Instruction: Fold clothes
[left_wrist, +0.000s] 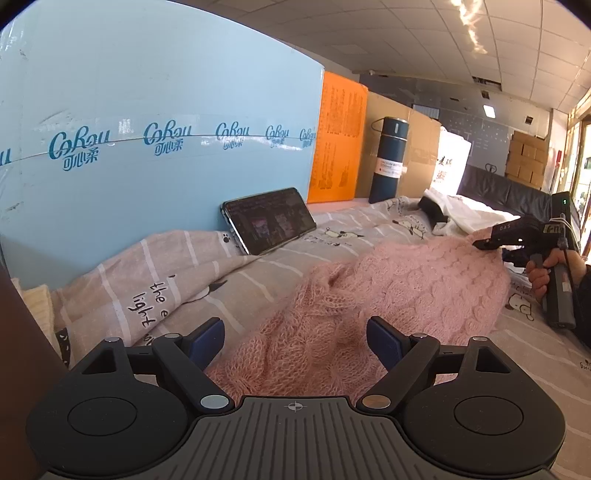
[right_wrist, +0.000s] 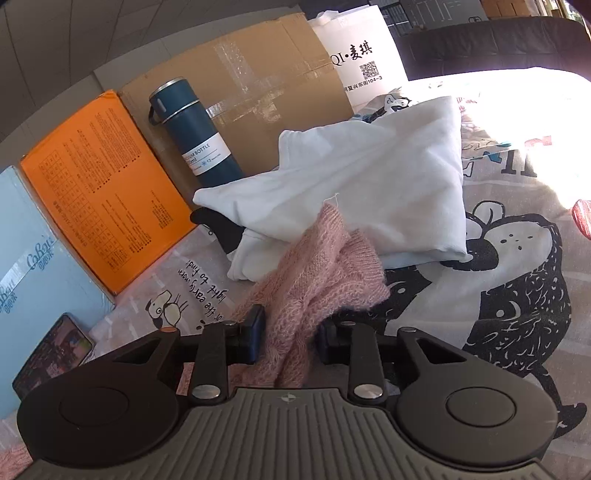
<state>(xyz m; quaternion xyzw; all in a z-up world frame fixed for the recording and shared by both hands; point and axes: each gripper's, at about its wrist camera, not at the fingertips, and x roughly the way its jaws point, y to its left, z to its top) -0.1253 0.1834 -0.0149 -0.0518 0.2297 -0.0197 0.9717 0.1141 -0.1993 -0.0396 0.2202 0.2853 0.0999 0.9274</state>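
Note:
A pink knitted sweater (left_wrist: 399, 291) lies bunched on the bed. My left gripper (left_wrist: 295, 341) is open, its blue pads either side of the sweater's near part, not gripping it. My right gripper (right_wrist: 290, 334) is shut on a fold of the pink sweater (right_wrist: 317, 266) and holds it lifted off the sheet. The right gripper also shows in the left wrist view (left_wrist: 491, 242) at the sweater's far right edge, held by a hand. A white garment (right_wrist: 362, 181) lies folded just beyond the pink fold.
A patterned grey bedsheet (left_wrist: 258, 273) covers the bed. A phone (left_wrist: 269, 225) leans on a light blue box (left_wrist: 159, 147). An orange box (right_wrist: 99, 184), a dark blue bottle (right_wrist: 195, 144) and a cardboard box (right_wrist: 258, 74) stand along the back. A black item (right_wrist: 221, 225) lies under the white garment.

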